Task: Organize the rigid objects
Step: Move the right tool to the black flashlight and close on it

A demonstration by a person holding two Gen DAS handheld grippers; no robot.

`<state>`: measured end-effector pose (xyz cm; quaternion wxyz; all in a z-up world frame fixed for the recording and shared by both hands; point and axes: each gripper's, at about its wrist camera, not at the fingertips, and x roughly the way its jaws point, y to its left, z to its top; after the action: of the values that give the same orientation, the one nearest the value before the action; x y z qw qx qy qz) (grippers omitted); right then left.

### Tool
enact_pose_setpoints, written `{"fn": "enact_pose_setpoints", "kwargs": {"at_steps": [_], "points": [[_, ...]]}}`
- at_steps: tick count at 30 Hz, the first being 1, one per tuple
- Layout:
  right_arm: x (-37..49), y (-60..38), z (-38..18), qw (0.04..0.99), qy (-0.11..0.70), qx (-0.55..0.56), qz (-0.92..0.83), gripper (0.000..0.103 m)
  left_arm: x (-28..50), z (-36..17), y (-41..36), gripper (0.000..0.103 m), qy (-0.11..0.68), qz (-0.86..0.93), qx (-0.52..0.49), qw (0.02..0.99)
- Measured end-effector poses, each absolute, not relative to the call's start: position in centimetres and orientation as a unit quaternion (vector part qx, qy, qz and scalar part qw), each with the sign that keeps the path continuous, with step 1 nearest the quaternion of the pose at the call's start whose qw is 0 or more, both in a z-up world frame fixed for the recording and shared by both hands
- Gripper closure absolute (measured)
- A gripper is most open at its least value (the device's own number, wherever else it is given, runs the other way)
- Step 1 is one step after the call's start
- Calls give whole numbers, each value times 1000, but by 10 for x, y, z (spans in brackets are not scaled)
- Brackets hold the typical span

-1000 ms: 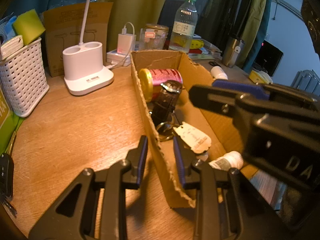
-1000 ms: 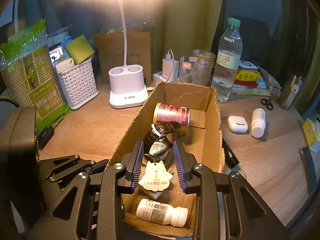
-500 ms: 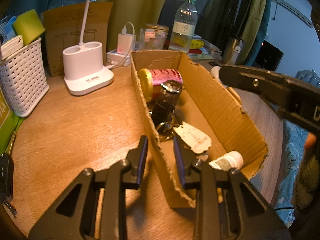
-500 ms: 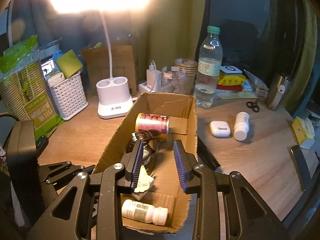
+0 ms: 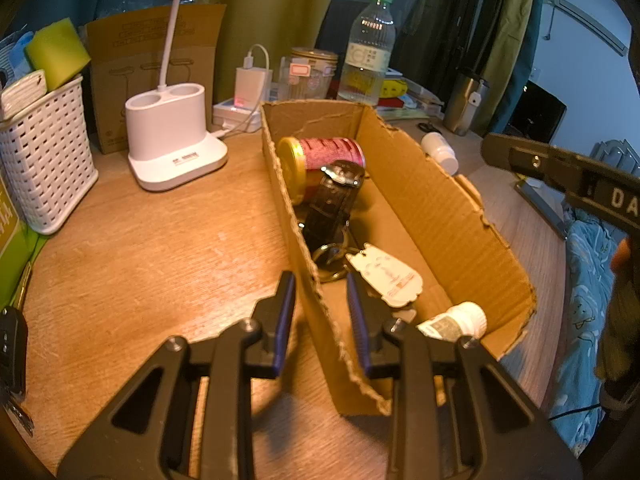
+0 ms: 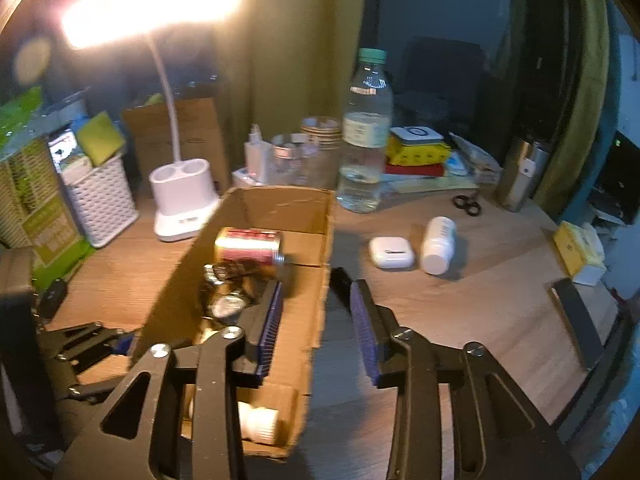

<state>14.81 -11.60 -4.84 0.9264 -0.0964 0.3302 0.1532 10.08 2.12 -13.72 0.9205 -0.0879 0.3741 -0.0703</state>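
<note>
1. The left gripper (image 5: 320, 312) is clamped on the near side wall of the open brown cardboard box (image 5: 436, 216), one finger outside and one inside.
2. The right gripper (image 6: 316, 320) has its jaws opening; they hold nothing and straddle the box's right wall without pressing on it.
3. Inside the box lie a red and gold tin can (image 5: 320, 160), a dark leather-strap wristwatch (image 5: 336, 196), a cat-shaped white key tag (image 5: 388, 276) and a small white pill bottle (image 5: 456, 322).
4. On the wooden desk (image 6: 480, 300), right of the box, rest a white earbud case (image 6: 391, 253) and a white plastic bottle (image 6: 438, 245), side by side.
</note>
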Motion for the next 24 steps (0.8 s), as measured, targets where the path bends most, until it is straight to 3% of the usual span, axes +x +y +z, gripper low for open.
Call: {"fn": "enact_pose_setpoints", "kwargs": {"at_steps": [24], "points": [[208,-175,-119,902,412,-25,127,61,101,-137,21,75,374,-70,-88,921]]}}
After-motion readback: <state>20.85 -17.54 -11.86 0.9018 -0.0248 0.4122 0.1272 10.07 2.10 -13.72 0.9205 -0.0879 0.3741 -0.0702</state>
